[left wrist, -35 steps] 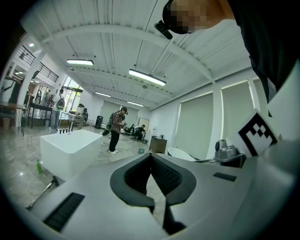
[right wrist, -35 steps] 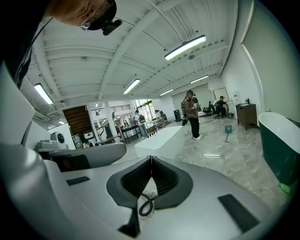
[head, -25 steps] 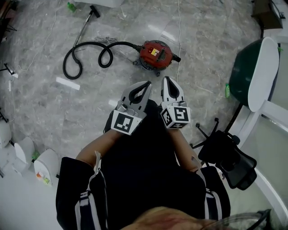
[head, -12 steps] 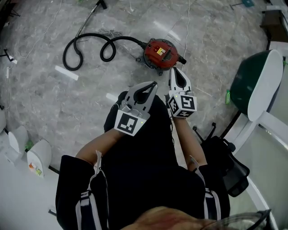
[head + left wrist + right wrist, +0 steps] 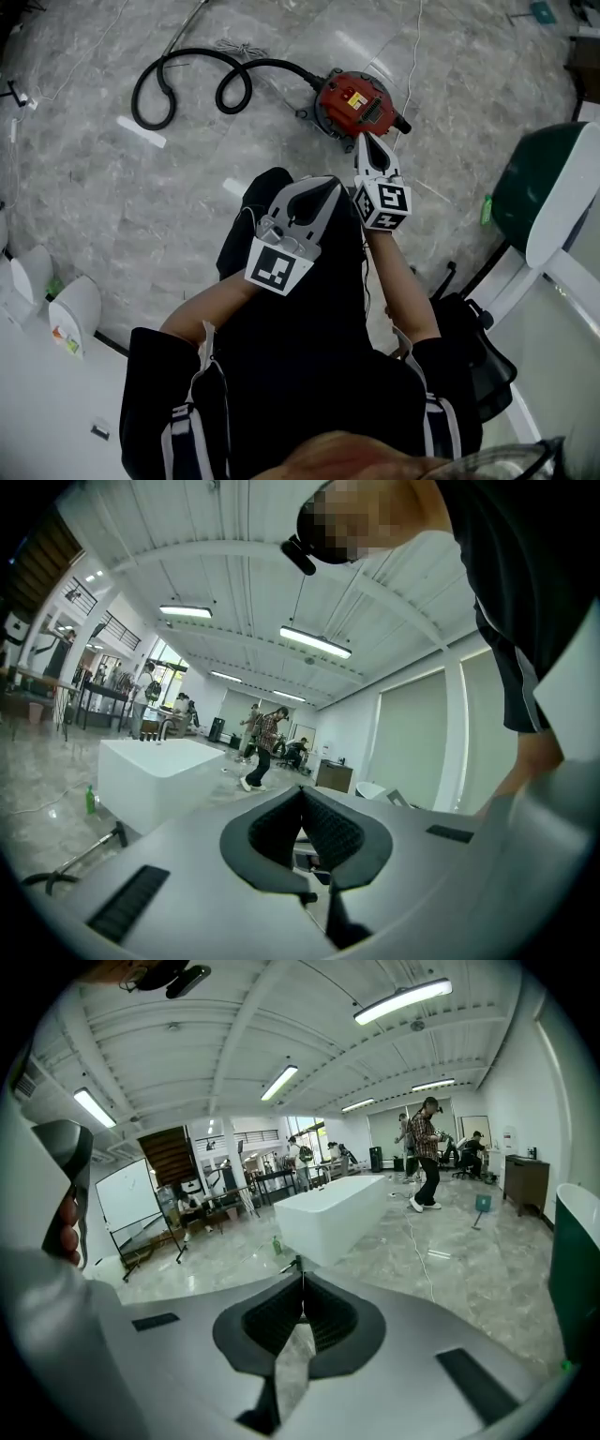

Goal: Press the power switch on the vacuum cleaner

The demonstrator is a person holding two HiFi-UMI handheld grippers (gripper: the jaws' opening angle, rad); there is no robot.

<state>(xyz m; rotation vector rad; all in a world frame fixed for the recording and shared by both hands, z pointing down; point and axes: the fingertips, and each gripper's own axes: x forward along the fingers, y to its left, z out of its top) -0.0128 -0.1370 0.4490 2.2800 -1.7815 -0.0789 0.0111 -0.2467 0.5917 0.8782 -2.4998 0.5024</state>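
The red vacuum cleaner (image 5: pixel 356 103) sits on the floor (image 5: pixel 141 206) at twelve o'clock, with the right tongs (image 5: pixel 368 142), closed and empty, aimed just beside it, likely as a blunt prod to power it on, while the left tongs (image 5: pixel 328 185), likewise closed on nothing, hang idle.

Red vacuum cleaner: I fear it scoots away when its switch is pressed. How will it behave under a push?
Pressed from above, the squat, round vacuum cleaner probably stays put. A sideways shove might slide it, since the floor looks glossy; wheels cannot be made out. Its looped hose looks floppy and would likely just trail.
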